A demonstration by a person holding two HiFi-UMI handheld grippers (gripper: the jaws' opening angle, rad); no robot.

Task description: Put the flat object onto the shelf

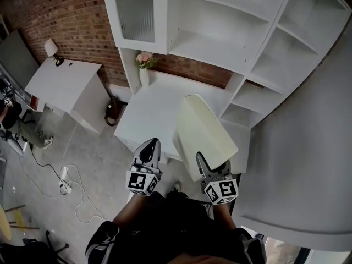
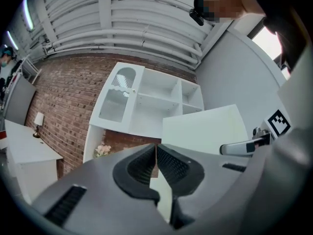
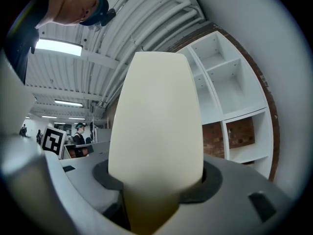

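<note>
The flat object is a cream, rounded-edged slab. My right gripper is shut on its near end and holds it out over the white desk. In the right gripper view the slab fills the middle and hides the pads of the right gripper. The white shelf unit stands ahead against the brick wall, with its open compartments to the right. My left gripper hovers beside the slab, shut, with nothing between its jaws. From the left gripper the slab shows to the right, apart from it.
A vase of flowers stands at the desk's back left, under a glass-door cabinet. A white side table with a lamp is at the left. Cables lie on the floor. A grey wall rises on the right.
</note>
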